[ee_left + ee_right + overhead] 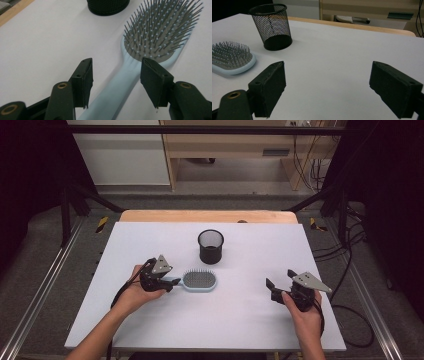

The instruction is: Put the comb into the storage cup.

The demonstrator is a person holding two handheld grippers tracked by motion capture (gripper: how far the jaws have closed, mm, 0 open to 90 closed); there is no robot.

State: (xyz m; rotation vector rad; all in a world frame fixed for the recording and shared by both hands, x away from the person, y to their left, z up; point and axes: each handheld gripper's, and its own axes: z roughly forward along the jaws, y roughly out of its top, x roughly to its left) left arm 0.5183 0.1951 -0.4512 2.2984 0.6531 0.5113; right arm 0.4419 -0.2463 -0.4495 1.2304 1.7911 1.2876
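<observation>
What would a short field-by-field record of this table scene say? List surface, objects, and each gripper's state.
surface: white table
hairbrush: light blue, lying bristles up, handle toward the left gripper
mesh cup: black, upright, behind the hairbrush, apart from it
left gripper: jaws open, straddling the hairbrush handle, pads not pressing it
right gripper: jaws open, nothing between them, over bare table

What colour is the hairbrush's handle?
Pale blue, like the rest of the hairbrush body; the left gripper view shows it best.
</observation>
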